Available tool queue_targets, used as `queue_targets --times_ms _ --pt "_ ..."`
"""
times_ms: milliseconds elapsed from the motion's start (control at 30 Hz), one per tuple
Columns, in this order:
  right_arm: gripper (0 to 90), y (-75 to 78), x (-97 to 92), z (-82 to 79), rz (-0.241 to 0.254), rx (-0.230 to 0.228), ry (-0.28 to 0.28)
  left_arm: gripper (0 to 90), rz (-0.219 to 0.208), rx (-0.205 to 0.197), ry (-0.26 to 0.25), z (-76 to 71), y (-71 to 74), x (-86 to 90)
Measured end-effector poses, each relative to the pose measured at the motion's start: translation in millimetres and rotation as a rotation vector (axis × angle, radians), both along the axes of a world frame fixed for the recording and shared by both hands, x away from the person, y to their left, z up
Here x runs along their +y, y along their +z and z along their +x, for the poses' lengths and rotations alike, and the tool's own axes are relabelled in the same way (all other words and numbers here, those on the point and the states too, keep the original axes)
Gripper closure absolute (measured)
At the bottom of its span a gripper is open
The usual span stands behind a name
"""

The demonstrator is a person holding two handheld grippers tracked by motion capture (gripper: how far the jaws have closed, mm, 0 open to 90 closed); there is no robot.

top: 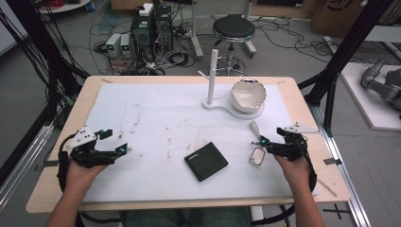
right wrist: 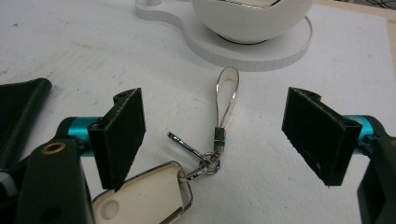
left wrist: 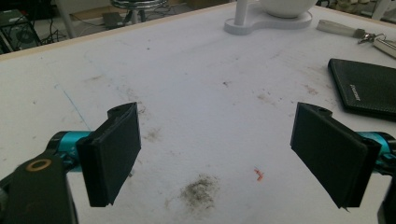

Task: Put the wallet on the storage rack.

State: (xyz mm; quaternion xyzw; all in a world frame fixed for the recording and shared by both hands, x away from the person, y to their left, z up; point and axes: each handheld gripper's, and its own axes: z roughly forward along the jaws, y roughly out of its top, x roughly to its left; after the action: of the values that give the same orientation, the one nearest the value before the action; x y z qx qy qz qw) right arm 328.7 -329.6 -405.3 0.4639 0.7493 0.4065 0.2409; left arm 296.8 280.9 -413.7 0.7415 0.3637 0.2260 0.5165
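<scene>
in the high view, the right gripper (top: 263, 144) is held just over the key fob (top: 257, 155), and the left gripper (top: 116, 142) is held well apart over the white mat (top: 151, 113). in the left gripper view, wide, empty jaws are seen. in the right gripper view, jaws are spread wide around the key fob (right wrist: 149, 196), ungripped, near the bowl (right wrist: 252, 18).

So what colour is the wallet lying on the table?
Black, seen best in the high view: the wallet lies on the white mat.

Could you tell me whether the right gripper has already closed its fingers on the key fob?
No, the right gripper stands open, its fingers apart on either side of the key fob.
</scene>
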Motion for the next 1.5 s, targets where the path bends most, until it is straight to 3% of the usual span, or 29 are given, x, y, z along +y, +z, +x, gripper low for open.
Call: queue_targets --times_ms 433,567,733,900,933,967,1067,1200,1267,1367,1400,1500 --pt "21.9 2.9 10.3 4.6 -0.002 -0.005 0.023 16.1 0.008 -0.006 0.003 -5.0 -0.8 5.1" --pt "21.8 4.1 16.8 5.3 0.002 -0.001 0.045 16.1 0.001 0.01 0.016 -4.0 -1.9 4.1" --pt "21.3 6.3 29.4 6.6 0.021 0.0 0.083 16.1 0.013 0.001 -0.004 -3.5 -2.1 -1.3" --pt "20.8 4.0 56.8 8.2 -0.004 0.044 0.163 16.1 0.029 0.009 0.006 -1.9 -2.8 -4.7" --pt "20.8 0.9 69.5 9.0 -0.014 0.069 0.204 16.1 0.03 0.005 0.01 -2.1 -2.5 -4.3" --pt "20.8 0.9 69.5 9.0 -0.014 0.069 0.204 16.1 0.026 0.005 0.01 -2.2 -2.3 -4.1" --pt "20.8 -7.1 92.2 10.0 -0.018 0.132 0.261 16.1 0.021 -0.002 0.007 -3.1 -1.5 -2.3" --pt "20.8 -15.3 107.4 11.4 -0.028 0.171 0.294 16.1 0.026 0.005 0.012 -3.1 -2.0 -2.6" --pt "21.2 -22.8 123.1 13.6 -0.075 0.224 0.325 16.1 0.03 0.003 0.034 -2.8 -2.2 -2.4" --pt "21.8 -26.7 130.3 14.8 -0.086 0.254 0.338 16.1 0.031 0.002 0.032 -2.8 -2.1 -2.0" --pt "28.6 -29.9 135.7 15.5 -0.091 0.281 0.364 16.1 0.027 0.002 0.032 -3.0 -2.1 -1.4" --pt "33.5 -30.8 135.9 15.8 -0.068 0.301 0.37 16.1 0.028 0.002 0.031 -3.1 -2.2 -1.3"
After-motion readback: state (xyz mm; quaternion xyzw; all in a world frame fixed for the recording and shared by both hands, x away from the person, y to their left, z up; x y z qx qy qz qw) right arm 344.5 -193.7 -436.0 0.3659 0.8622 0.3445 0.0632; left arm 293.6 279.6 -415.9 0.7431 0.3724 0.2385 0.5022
